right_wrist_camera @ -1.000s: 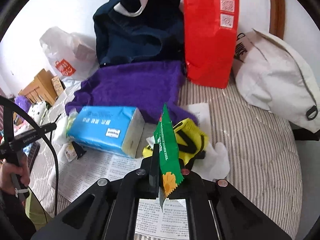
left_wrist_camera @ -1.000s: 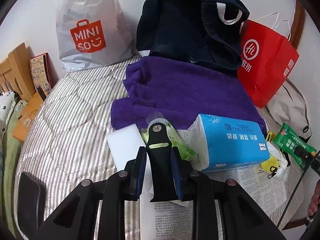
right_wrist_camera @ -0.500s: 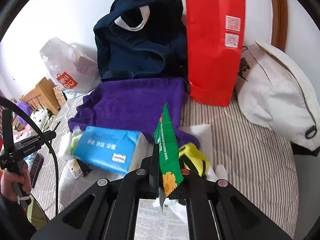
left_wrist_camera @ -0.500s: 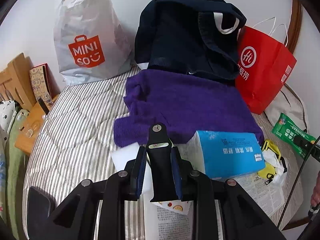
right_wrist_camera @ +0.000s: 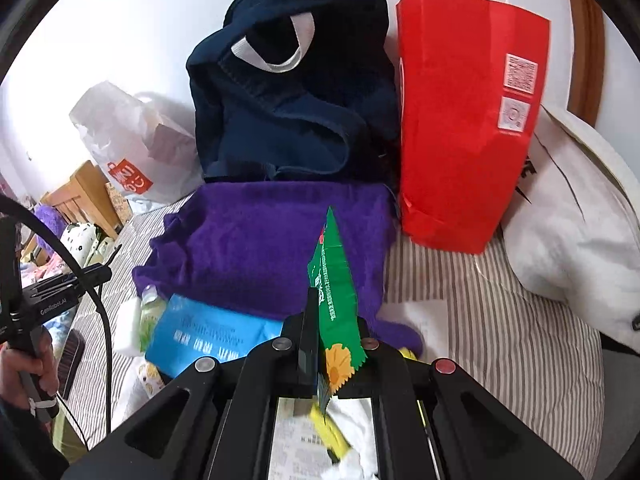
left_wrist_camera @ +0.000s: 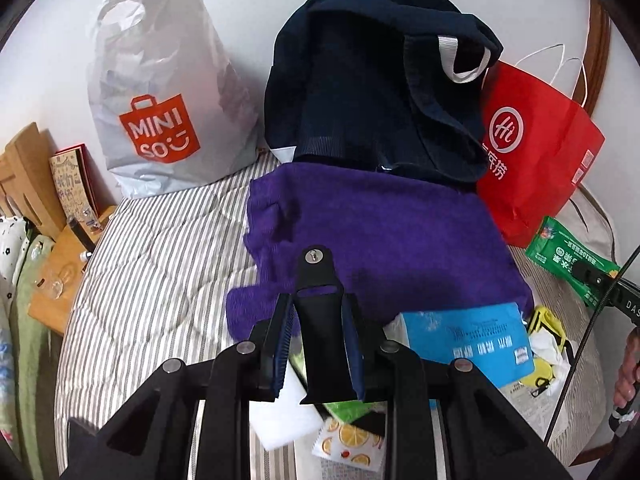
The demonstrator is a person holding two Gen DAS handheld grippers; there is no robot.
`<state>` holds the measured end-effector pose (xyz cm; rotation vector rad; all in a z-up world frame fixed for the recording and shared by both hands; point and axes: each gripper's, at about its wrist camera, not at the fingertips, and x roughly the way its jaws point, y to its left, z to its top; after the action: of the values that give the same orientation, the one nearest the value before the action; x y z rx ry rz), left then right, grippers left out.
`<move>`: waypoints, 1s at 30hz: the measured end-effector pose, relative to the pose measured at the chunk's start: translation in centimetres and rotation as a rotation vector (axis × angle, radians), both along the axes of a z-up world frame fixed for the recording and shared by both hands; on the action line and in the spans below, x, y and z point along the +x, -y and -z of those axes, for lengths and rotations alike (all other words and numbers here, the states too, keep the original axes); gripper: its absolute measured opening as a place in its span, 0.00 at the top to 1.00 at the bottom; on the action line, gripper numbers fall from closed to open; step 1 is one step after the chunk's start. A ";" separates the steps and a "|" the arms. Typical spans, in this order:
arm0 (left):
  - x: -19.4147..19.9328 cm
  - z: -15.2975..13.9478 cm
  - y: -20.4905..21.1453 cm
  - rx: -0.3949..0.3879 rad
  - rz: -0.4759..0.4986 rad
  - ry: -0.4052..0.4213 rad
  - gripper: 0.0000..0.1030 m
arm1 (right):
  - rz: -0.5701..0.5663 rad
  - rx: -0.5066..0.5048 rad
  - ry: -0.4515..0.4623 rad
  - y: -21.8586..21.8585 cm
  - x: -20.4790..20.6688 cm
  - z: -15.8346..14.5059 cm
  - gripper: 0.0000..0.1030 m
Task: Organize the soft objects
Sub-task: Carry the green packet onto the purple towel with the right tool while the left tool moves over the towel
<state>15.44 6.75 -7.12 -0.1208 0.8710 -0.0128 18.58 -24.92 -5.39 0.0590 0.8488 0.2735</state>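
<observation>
My left gripper (left_wrist_camera: 318, 304) is shut on a black wedge-shaped piece (left_wrist_camera: 320, 344) with a metal stud at its top, held over the near edge of the purple towel (left_wrist_camera: 392, 232). My right gripper (right_wrist_camera: 324, 308) is shut on a green snack packet (right_wrist_camera: 334, 276) that stands upright above the towel (right_wrist_camera: 272, 240). From the left wrist view that packet (left_wrist_camera: 560, 252) hangs at the right, beside the red paper bag (left_wrist_camera: 536, 152). A blue tissue pack (left_wrist_camera: 472, 340) lies below the towel. The navy bag (right_wrist_camera: 292, 100) stands open against the wall.
A grey Miniso bag (left_wrist_camera: 160, 100) leans on the wall at the left and a cream tote (right_wrist_camera: 572, 220) lies at the right. A white sponge (left_wrist_camera: 280, 412), a yellow item (left_wrist_camera: 548, 324) and newspaper lie on the striped mattress (left_wrist_camera: 160, 280). A wooden stand (left_wrist_camera: 60, 272) is at the left.
Both grippers rose and moved toward the bags at the wall, each keeping its hold. The tissue pack and newspaper slid lower in both views.
</observation>
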 end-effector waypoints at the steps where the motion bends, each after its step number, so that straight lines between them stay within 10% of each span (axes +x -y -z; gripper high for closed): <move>1: 0.4 0.0 0.1 0.003 0.002 -0.001 0.77 | 0.000 0.000 0.004 -0.2 0.4 0.0 0.96; 30: 10.9 3.8 0.4 0.003 0.050 -0.067 0.77 | 0.005 -0.039 -0.110 -4.7 13.8 7.4 0.96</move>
<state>26.38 6.34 -10.90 -0.0971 0.9408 -0.0542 32.36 -20.19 -12.76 0.0404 0.9632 0.2501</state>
